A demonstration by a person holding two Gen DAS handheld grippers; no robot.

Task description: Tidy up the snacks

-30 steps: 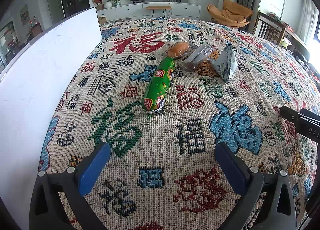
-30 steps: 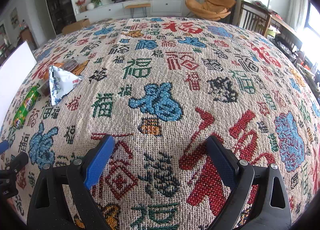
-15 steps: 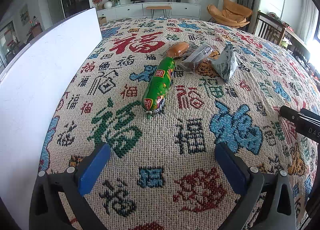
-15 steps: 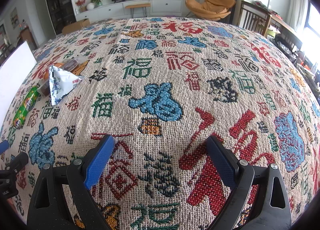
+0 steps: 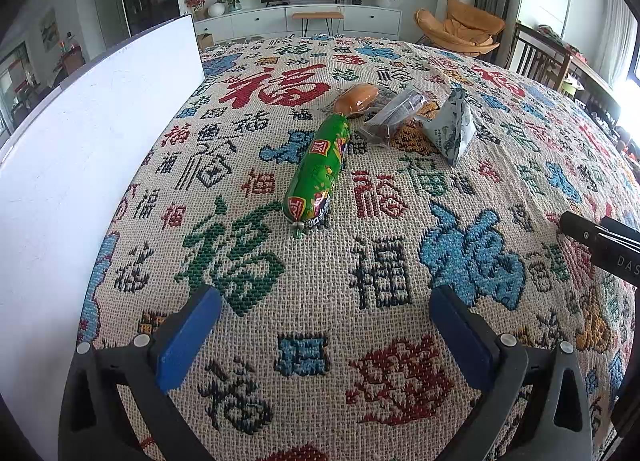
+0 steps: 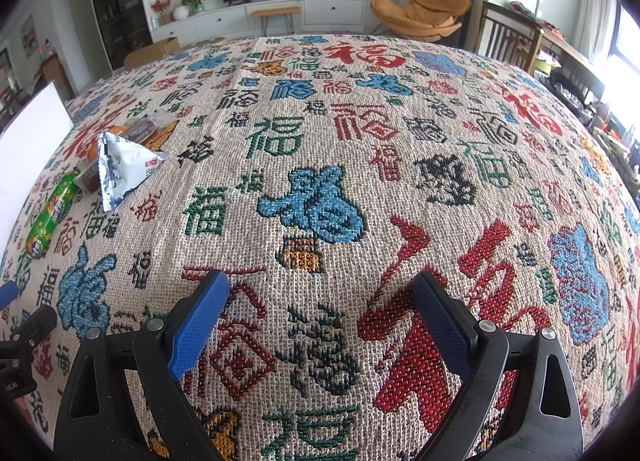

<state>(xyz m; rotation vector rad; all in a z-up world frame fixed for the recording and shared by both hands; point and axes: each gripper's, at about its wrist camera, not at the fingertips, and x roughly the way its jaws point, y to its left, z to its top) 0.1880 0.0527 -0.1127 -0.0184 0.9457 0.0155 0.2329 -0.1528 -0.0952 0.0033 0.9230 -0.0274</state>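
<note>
Holding both tools low over the patterned surface [image 5: 320, 301], I have my left gripper [image 5: 324, 325] spread wide with nothing in it, and my right gripper [image 6: 320, 325] equally wide and bare. Nothing is organized yet. Nearest, at twelve o'clock from my left gripper, lies the green sausage [image 5: 318, 173], its clipped end toward me; it looks firm but slick and apt to roll, so I would pinch it across the middle. Beyond it, at one o'clock, cluster an orange bun [image 5: 356, 97], a clear crinkly packet [image 5: 394, 113] and a light triangular pouch [image 5: 452, 131], all soft; I would take those by their sealed edges. A white board [image 5: 92, 149] walls off nine o'clock; from three o'clock round, the cloth lies open.
</note>
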